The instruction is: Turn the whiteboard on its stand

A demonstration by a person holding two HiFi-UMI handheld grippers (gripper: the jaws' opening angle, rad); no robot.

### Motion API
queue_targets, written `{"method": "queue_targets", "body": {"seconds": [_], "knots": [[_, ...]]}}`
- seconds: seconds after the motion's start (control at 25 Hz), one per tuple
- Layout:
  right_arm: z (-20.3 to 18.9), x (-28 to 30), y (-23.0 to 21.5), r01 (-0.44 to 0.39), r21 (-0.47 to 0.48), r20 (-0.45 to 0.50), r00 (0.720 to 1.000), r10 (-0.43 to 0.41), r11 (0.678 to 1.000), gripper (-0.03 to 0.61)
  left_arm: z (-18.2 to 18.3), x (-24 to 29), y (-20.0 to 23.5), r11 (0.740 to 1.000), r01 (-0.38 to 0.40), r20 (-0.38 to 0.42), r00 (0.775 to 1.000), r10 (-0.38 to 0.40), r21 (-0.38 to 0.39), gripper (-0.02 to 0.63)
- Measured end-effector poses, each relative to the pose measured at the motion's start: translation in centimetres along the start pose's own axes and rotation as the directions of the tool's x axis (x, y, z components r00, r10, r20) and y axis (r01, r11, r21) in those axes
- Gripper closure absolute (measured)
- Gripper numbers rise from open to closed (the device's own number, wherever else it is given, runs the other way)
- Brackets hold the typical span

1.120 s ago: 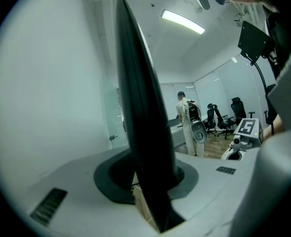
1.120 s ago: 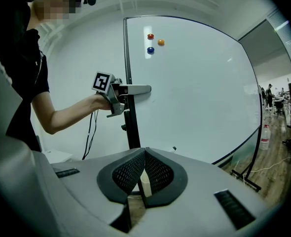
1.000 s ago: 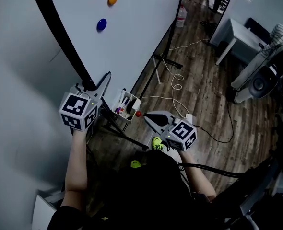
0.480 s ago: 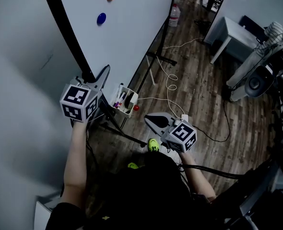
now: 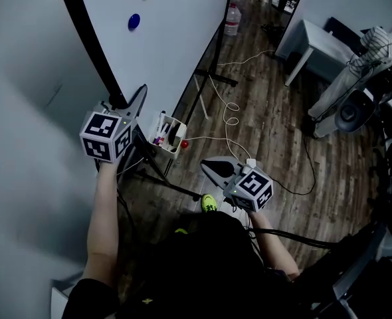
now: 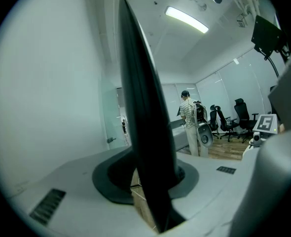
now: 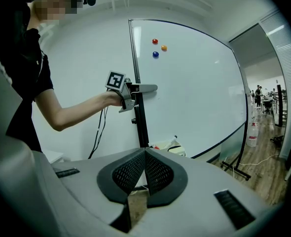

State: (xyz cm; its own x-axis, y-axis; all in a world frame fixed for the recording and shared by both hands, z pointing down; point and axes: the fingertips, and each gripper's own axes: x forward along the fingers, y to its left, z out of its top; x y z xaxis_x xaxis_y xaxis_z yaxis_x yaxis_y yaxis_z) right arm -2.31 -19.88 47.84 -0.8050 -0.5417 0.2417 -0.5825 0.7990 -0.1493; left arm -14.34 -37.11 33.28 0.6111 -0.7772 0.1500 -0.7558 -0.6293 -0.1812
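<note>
The left gripper [image 5: 135,105] is pinching the black frame [image 5: 93,45] at the near left edge of the whiteboard [image 5: 176,38]. The board has swung since a second ago: its magnets [image 5: 134,21] have slid far and left (the pen tray [image 5: 169,133] has drifted left too). The right gripper [image 5: 212,168] hangs low on the right, jaws pressed together on nothing, well apart from the board.
</note>
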Motion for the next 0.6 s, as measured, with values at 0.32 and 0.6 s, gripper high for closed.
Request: {"method": "queue_targets", "body": {"seconds": [0.32,0.6], "knots": [[0.8,-0.6,-1.5,0.007,0.007,0.000,1.000,-0.007,1.000,0.574,0.8,2.4,0.7,1.000,-0.001,-0.003,1.000,0.001,-0.003,0.508],[1.0,-0.3,-4.0,0.029,0.014,-0.012,1.000,-0.029,0.999,0.574,0.7,5.7,2.6,1.000,-0.002,-0.002,1.000,0.002,-0.012,0.508]]}}
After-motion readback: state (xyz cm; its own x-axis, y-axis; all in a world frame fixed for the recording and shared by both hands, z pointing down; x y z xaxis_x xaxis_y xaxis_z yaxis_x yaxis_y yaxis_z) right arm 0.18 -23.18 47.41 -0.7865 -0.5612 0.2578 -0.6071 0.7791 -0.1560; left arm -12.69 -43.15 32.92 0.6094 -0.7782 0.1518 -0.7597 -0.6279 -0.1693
